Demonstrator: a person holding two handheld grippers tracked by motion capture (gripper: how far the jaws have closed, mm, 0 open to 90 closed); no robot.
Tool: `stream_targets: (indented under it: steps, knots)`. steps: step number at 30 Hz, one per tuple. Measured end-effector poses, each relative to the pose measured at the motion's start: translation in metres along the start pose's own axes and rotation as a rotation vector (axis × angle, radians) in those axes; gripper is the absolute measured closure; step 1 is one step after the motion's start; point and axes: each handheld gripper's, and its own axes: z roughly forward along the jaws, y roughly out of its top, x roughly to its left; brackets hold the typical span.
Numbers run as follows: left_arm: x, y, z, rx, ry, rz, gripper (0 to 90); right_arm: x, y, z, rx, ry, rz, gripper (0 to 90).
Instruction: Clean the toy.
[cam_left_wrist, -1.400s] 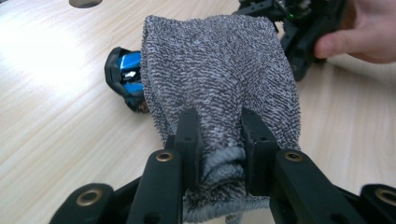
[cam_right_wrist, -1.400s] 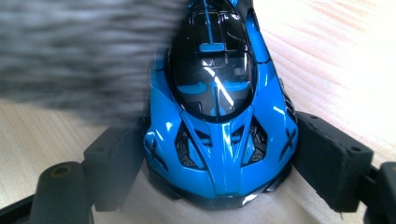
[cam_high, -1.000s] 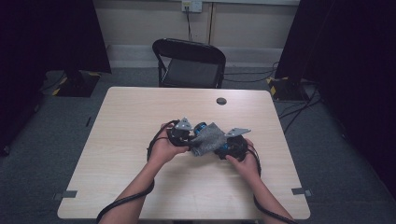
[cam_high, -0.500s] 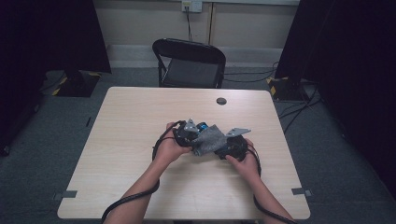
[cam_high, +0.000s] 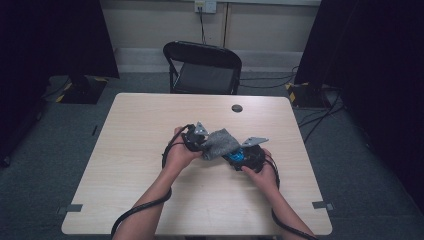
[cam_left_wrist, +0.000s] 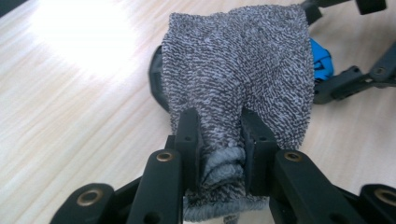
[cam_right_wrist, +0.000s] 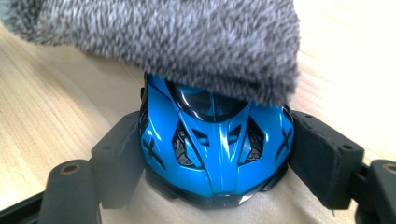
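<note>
Left gripper (cam_left_wrist: 217, 140) clamped on a grey knitted cloth (cam_left_wrist: 243, 70), right gripper (cam_right_wrist: 212, 158) squeezing a blue toy car (cam_right_wrist: 215, 144)

Cloth lies draped over the car's roof at mid-table (cam_high: 150, 120), so wiping looks under way, though the far side of the car is hidden and I cannot tell what is left. Against the earlier frames, the left hand (cam_high: 177, 152) has edged slightly toward the car; the right hand (cam_high: 262, 172) is unmoved
</note>
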Motion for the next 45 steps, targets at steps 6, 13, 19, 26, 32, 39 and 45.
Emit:
stream_targets:
  steps: [6, 13, 19, 26, 32, 39, 45]
  knots:
    - [0.010, -0.001, -0.003, -0.010, 0.030, -0.031, 72.3, 0.000, 0.000, 0.000, 0.000, 0.000, 0.000, 23.6]
    - [0.019, -0.005, -0.004, -0.013, 0.029, -0.064, 72.5, 0.000, 0.000, 0.000, 0.000, 0.002, 0.000, 23.5]
    - [0.027, -0.009, -0.004, -0.027, 0.037, -0.103, 72.6, 0.000, 0.000, 0.000, 0.001, 0.004, -0.002, 23.4]
    - [0.038, -0.016, -0.010, -0.032, 0.068, -0.153, 72.8, -0.001, 0.000, 0.000, 0.001, 0.006, -0.003, 23.5]
    - [0.046, -0.028, -0.023, -0.049, 0.099, -0.189, 73.4, -0.001, 0.000, 0.000, 0.001, 0.006, -0.003, 23.4]
    - [0.051, -0.036, -0.042, -0.104, 0.116, -0.218, 73.4, -0.001, 0.000, 0.000, 0.001, 0.006, -0.003, 23.4]
    - [0.047, -0.031, -0.056, -0.154, 0.094, -0.201, 73.3, -0.001, 0.000, 0.000, 0.001, 0.006, -0.003, 23.4]
